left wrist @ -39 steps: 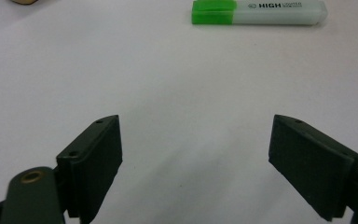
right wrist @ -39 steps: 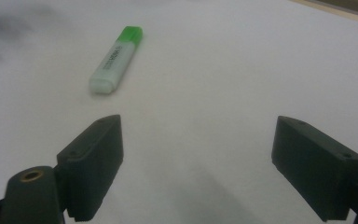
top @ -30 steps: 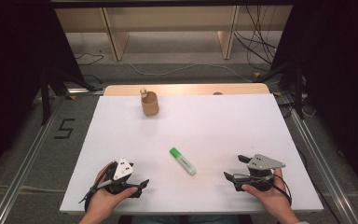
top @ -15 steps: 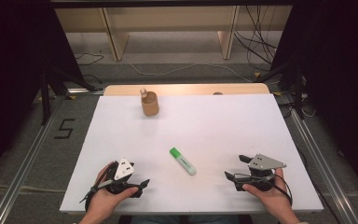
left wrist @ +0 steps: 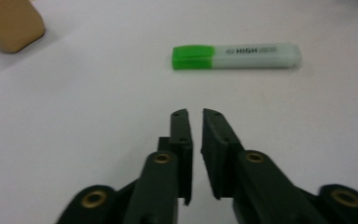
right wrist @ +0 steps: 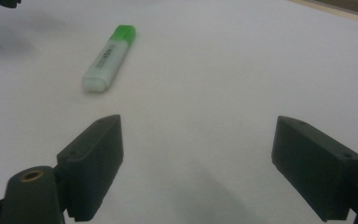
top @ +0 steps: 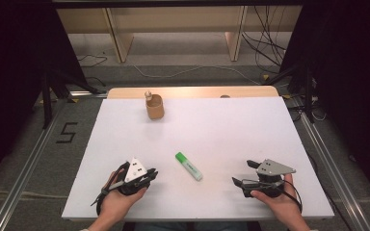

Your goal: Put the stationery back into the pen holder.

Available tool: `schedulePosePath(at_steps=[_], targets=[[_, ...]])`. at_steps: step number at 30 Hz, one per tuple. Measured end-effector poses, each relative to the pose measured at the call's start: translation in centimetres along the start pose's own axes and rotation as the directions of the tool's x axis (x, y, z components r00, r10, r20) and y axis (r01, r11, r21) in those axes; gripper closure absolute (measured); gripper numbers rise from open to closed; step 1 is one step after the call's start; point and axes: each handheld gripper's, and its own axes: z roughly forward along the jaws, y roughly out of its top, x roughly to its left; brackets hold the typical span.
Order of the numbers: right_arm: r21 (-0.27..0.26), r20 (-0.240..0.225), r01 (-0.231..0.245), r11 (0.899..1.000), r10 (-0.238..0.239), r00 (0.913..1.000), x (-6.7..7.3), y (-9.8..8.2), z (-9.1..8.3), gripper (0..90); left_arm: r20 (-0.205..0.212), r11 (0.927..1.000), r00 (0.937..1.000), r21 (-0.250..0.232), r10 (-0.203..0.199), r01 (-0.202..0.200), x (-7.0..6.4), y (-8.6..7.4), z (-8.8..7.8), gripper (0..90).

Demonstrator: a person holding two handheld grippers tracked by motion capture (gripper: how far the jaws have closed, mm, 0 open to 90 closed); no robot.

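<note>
Jaws of the left gripper (left wrist: 196,116) have just been closing and now stand almost together on nothing, a thin slit between the pads, where both earlier frames show them spread. The marker (left wrist: 237,56) lies flat on the table (top: 231,125) just ahead of them, untouched, so this reads as a test squeeze, not a grasp; they must reopen before any pick. The right gripper (right wrist: 198,154) rests wide open and empty, unmoved, the marker well beyond its left jaw. Count: two grippers, one marker between them, one cup (top: 154,107) near the far edge with one small object standing in it.
</note>
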Motion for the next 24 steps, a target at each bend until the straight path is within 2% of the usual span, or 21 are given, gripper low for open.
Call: schedulePosePath(at_steps=[3, 4, 6, 7, 10, 12, 15, 17, 18, 22, 24], targets=[[0.001, -0.001, 0.008, 1.000, -0.008, 1.0000, 0.1, 0.0, 0.0, 17.4, 0.017, 0.9999, 0.9998, 0.005, 0.012, -0.012, -0.6, 0.6, 0.8, 89.7], [0.000, -0.001, 0.008, 1.000, -0.008, 1.0000, 0.1, 0.0, 0.0, 17.4, 0.050, 0.9999, 0.9987, 0.014, 0.001, -0.001, -1.2, 1.3, 1.6, 89.7], [0.000, -0.001, 0.007, 1.000, -0.007, 1.0000, 0.2, 0.1, 0.0, 17.4, 0.060, 0.9998, 0.9982, 0.021, 0.004, -0.005, -1.4, 1.7, 2.1, 89.8], [-0.003, -0.002, 0.010, 1.000, -0.010, 1.0000, 0.2, 0.1, 0.0, 17.4, 0.080, 0.9992, 0.9967, 0.036, 0.011, -0.014, -1.9, 2.6, 3.3, 89.8], [-0.003, -0.001, 0.008, 1.000, -0.008, 1.0000, 0.2, 0.1, 0.1, 17.4, 0.105, 0.9979, 0.9944, 0.062, 0.012, -0.018, -2.5, 3.8, 5.4, 89.9], [0.003, 0.000, 0.007, 1.000, -0.007, 1.0000, 0.2, 0.1, 0.1, 17.3, 0.114, 0.9966, 0.9935, 0.080, 0.010, -0.020, -2.9, 4.5, 6.9, 89.9], [-0.002, -0.007, 0.002, 1.000, -0.002, 1.0000, 0.1, 0.0, 0.2, 17.4, 0.129, 0.9966, 0.9916, 0.082, -0.007, -0.004, -3.2, 5.8, 8.7, 89.9], [0.002, -0.007, 0.002, 1.000, -0.002, 1.0000, 0.0, 0.0, 0.2, 17.4, 0.132, 0.9965, 0.9913, 0.083, -0.006, -0.005, -3.3, 6.2, 9.2, 89.9], [0.001, -0.008, 0.001, 1.000, -0.001, 1.0000, 0.0, 0.0, 0.2, 17.4, 0.137, 0.9950, 0.9906, 0.099, -0.001, -0.013, -3.6, 7.0, 10.1, 89.9], [0.006, -0.006, -0.001, 1.000, 0.001, 1.0000, 0.0, 0.0, 0.2, 17.4, 0.151, 0.9908, 0.9886, 0.134, -0.001, -0.019, -4.4, 7.7, 12.0, 89.8], [-0.001, -0.008, -0.003, 1.000, 0.003, 1.0000, 0.1, 0.0, 0.2, 17.3, 0.155, 0.9895, 0.9879, 0.144, -0.004, -0.019, -4.7, 7.8, 12.3, 89.8]])
